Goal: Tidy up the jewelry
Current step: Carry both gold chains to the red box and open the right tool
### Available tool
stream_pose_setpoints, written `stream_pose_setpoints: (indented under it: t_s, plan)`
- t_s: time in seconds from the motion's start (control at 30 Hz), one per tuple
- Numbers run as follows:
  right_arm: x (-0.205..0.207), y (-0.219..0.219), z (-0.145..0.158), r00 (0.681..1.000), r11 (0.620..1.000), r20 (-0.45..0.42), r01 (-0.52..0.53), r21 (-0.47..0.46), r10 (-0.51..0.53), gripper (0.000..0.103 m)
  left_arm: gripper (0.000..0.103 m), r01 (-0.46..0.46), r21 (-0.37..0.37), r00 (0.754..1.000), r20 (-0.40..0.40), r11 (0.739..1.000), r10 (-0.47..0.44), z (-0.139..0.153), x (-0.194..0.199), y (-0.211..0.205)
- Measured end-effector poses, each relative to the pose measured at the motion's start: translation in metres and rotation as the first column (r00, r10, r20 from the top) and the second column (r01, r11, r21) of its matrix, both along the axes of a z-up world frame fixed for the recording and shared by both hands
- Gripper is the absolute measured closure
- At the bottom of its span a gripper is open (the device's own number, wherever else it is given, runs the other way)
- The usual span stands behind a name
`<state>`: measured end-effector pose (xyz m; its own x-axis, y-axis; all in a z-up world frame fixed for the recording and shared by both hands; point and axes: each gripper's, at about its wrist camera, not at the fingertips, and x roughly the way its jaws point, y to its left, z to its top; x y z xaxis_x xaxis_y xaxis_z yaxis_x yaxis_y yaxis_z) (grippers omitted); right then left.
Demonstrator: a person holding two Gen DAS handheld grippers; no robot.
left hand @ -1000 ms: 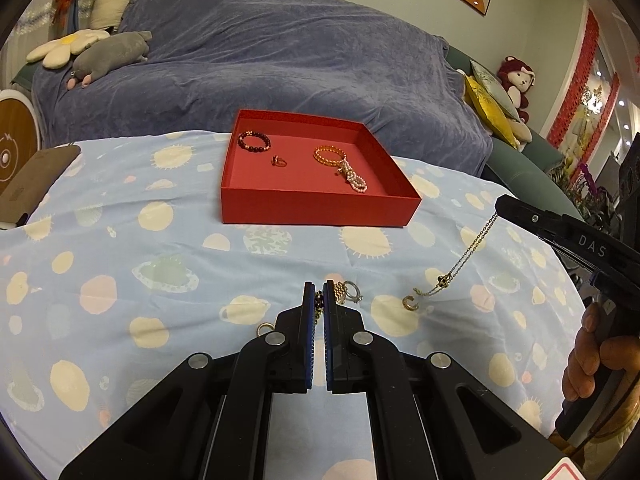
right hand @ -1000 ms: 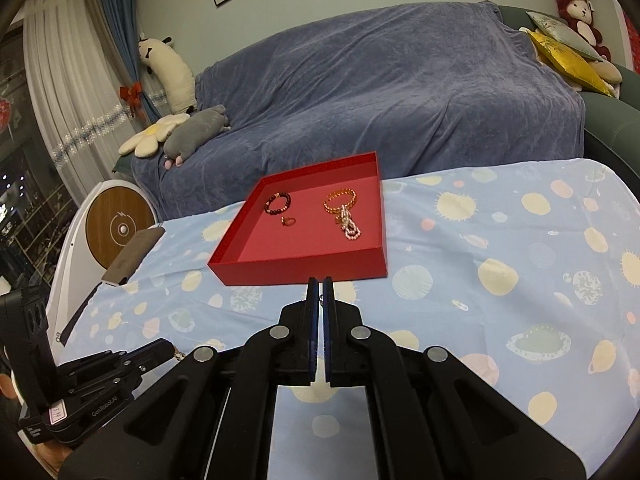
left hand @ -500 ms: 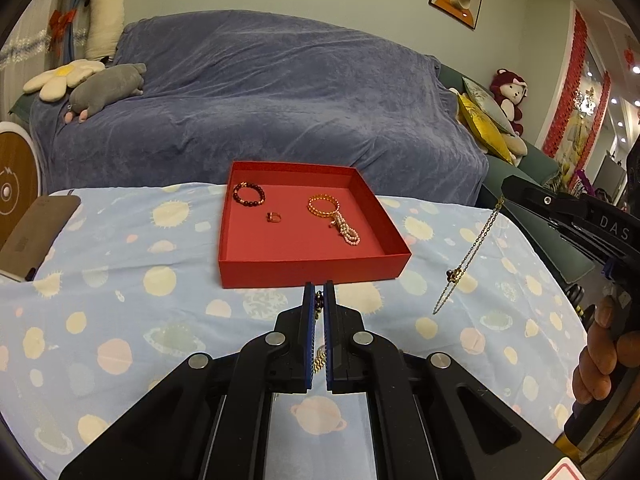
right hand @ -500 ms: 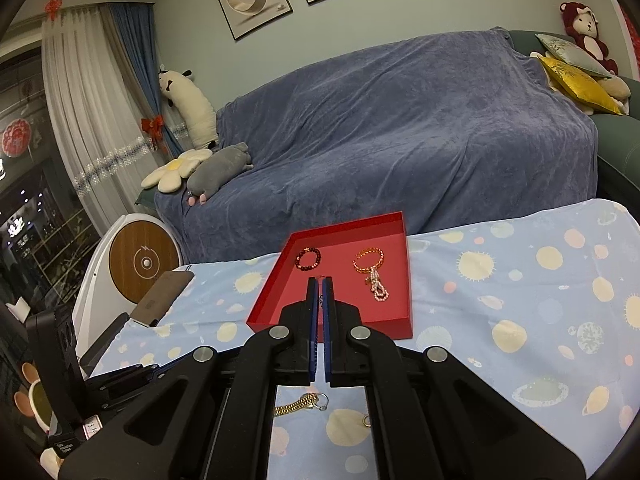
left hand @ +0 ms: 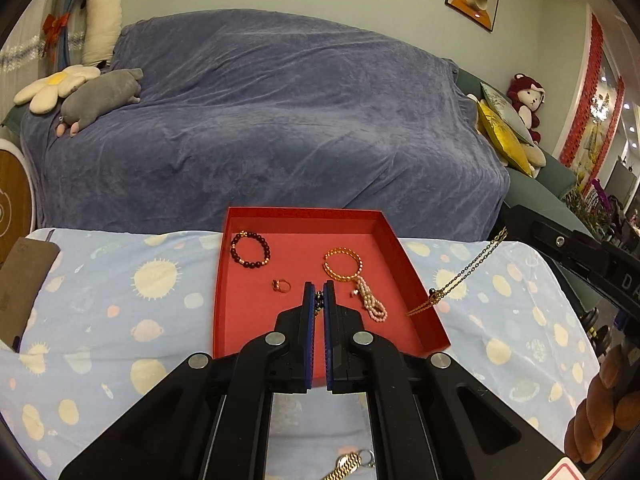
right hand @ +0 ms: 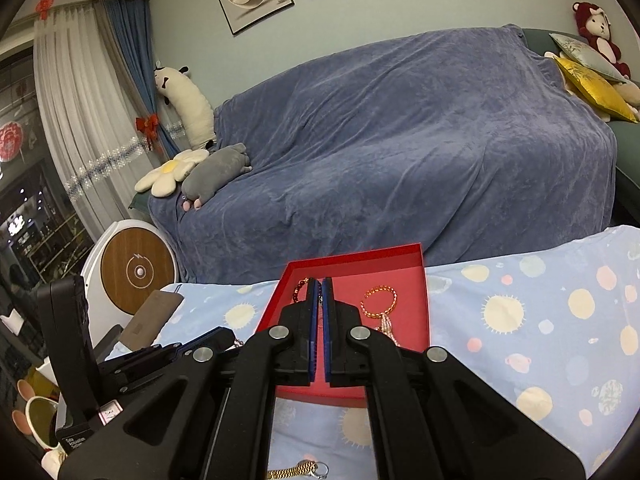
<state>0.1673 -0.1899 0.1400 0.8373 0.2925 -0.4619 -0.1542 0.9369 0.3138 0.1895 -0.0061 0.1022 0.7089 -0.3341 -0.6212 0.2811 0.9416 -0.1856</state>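
Note:
A red tray (left hand: 430, 322) lies on the table near the sofa. It holds a dark bead bracelet (left hand: 250, 250), a small ring (left hand: 281, 285), an amber bead bracelet (left hand: 343, 266) and a pearl strand (left hand: 372, 300). My left gripper (left hand: 319, 294) is shut on a dark beaded piece above the tray's middle. My right gripper (right hand: 319, 294) is shut on a thin gold chain necklace (left hand: 460, 278), which hangs over the tray's right rim. A gold watch band (left hand: 347, 465) lies on the cloth near me; it also shows in the right wrist view (right hand: 298, 471).
The table has a light blue cloth with planet and sun prints (left hand: 120, 300). A brown card (left hand: 24, 276) lies at its left edge. A sofa under a blue cover (left hand: 260, 120) stands behind. A round wooden-faced object (right hand: 138, 270) stands at the left.
Both grippers have risen and moved forward over the red tray. The gold chain has lifted off the cloth and now hangs at the tray's right rim. The watch band stays behind on the cloth.

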Motion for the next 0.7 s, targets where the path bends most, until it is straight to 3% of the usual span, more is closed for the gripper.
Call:
stream_pose_setpoints:
  t_s: [0.27, 0.37, 0.7]
  plan:
    - [0.040, 0.007, -0.029, 0.997, 0.999, -0.068, -0.021, -0.031, 0.019, 0.102, 0.101, -0.029, -0.004, 0.999, -0.039, 1.000, 0.029, -0.022, 0.040, 0.003]
    - [0.053, 0.006, -0.043, 0.995, 1.000, -0.098, -0.011, -0.021, 0.008, 0.102, 0.101, -0.032, 0.029, 0.998, -0.044, 0.999, 0.033, -0.030, 0.053, 0.000]
    - [0.088, 0.012, -0.079, 0.988, 1.000, -0.154, -0.001, -0.006, 0.000, 0.102, 0.101, -0.070, 0.024, 0.991, -0.111, 0.997, 0.072, -0.060, 0.087, 0.009]
